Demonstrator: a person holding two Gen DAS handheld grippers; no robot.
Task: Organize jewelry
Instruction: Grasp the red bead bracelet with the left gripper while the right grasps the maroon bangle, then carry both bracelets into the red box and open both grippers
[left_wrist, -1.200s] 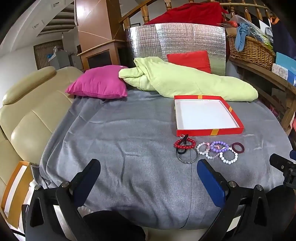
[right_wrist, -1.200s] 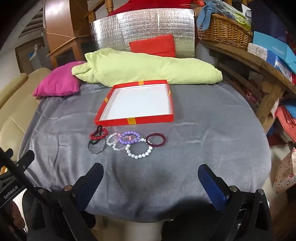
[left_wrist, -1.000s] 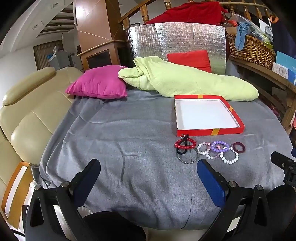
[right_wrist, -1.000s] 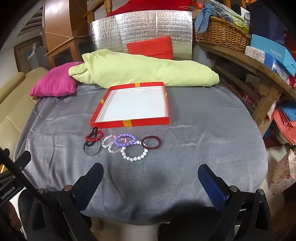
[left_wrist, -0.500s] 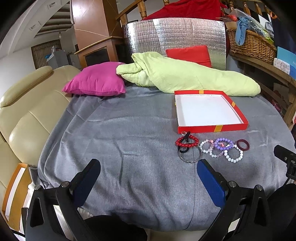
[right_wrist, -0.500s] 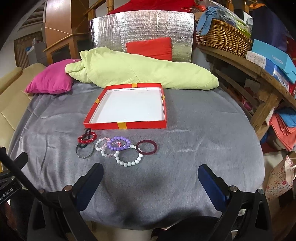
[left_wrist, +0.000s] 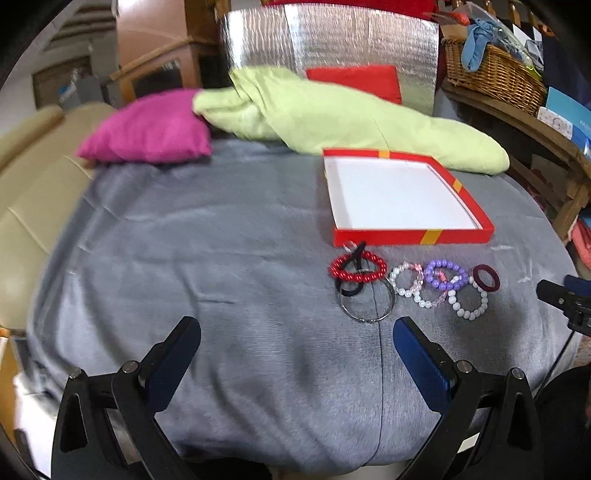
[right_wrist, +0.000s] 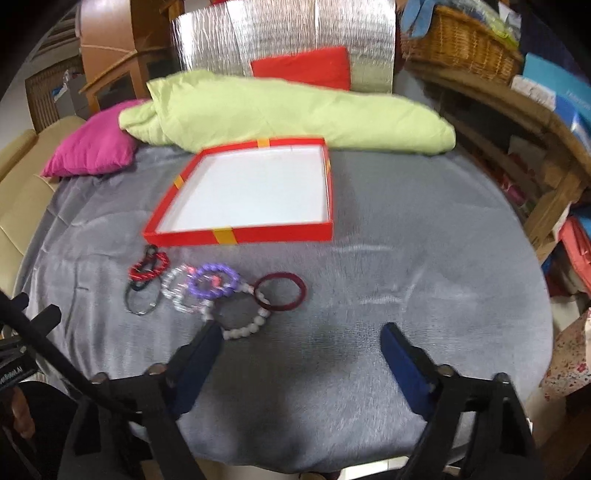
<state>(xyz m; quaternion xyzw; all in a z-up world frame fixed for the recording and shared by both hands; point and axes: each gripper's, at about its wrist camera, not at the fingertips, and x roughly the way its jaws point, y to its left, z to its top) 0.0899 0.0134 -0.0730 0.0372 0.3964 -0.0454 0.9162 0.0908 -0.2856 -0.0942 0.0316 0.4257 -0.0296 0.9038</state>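
A shallow red box (left_wrist: 406, 236) (right_wrist: 258, 234) with a white floor lies open on the grey cloth. Just in front of it lies a row of bracelets: red beads (left_wrist: 357, 268) (right_wrist: 149, 266) over a black band and a metal ring (left_wrist: 367, 307), clear beads (left_wrist: 406, 278), purple beads (left_wrist: 443, 275) (right_wrist: 212, 281), white beads (left_wrist: 468, 303) (right_wrist: 243, 325) and a dark red bangle (left_wrist: 486, 277) (right_wrist: 280, 290). My left gripper (left_wrist: 295, 341) is open and empty, short of the metal ring. My right gripper (right_wrist: 301, 341) is open and empty, its left fingertip (right_wrist: 208, 338) beside the white beads.
A lime duvet (left_wrist: 351, 114), a pink cushion (left_wrist: 147, 129) and a red cushion (left_wrist: 354, 79) lie at the far edge of the cloth. A beige sofa (left_wrist: 26, 192) is at the left. A wooden shelf with a wicker basket (right_wrist: 458, 48) stands at the right.
Both grippers have moved forward toward the bracelets, so the box and jewelry look larger. The right one has closed in most, up to the white beads. Both stay open.
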